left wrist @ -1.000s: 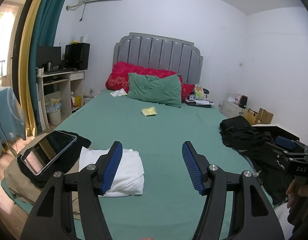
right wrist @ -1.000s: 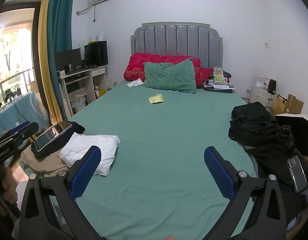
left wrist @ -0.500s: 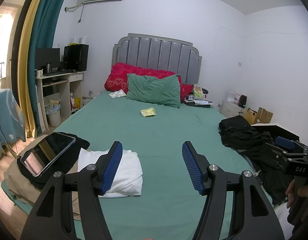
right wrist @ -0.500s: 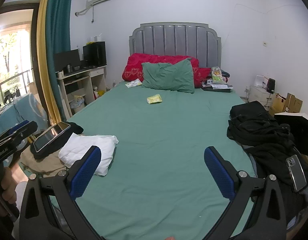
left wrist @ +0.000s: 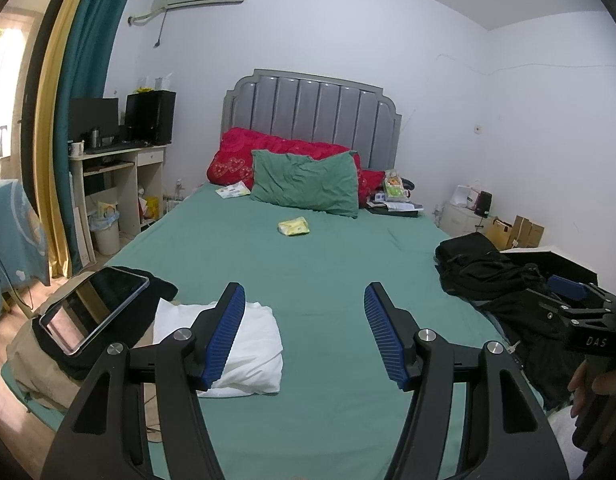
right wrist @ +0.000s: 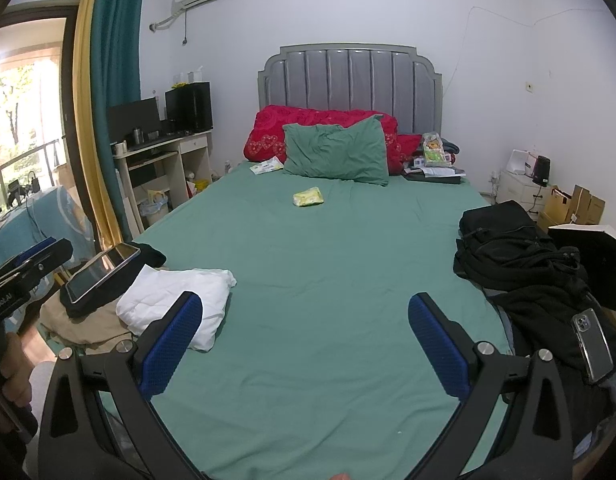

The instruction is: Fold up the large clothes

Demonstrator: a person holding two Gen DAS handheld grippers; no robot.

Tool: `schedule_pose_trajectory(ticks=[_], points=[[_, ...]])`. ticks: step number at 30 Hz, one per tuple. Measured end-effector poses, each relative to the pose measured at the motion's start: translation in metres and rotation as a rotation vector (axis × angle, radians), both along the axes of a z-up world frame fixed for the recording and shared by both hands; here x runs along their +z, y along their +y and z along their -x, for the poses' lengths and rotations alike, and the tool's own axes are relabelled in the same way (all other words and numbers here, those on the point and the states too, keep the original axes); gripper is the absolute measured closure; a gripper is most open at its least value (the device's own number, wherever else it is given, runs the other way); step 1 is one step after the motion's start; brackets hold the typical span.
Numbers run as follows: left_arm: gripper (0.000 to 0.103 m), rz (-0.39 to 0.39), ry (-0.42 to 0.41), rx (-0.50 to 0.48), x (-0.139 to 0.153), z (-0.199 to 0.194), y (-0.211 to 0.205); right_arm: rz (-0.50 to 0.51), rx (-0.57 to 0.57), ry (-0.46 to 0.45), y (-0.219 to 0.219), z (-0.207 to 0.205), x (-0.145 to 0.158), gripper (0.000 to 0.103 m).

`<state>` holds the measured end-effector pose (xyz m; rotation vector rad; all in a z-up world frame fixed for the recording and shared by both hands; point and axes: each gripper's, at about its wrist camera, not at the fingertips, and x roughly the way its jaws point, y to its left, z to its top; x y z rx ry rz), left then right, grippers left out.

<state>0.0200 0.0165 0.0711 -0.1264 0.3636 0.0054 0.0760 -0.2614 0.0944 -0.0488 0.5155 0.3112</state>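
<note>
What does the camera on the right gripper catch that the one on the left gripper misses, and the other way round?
Only the right wrist view shows the phone lying on the black clothes and the balcony railing outside. Only the left wrist view shows the right gripper from the side. Both show the green bed sheet, folded white garment, tablet, green pillow and yellow packet.

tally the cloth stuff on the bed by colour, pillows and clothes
green: 1, pillow
red: 1, pillow
white: 1, folded garment
black: 2, clothes pile and garment under the tablet
tan: 1, garment
total: 6
</note>
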Motion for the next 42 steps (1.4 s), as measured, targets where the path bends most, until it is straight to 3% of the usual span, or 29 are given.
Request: schedule_pose_trajectory(ticks=[42], points=[[0.038,-0.016,0.004,-0.008,0.001,-0.004,-0.001,0.002,-0.010,0.015,-0.006,-0.003,-0.011,0.001]])
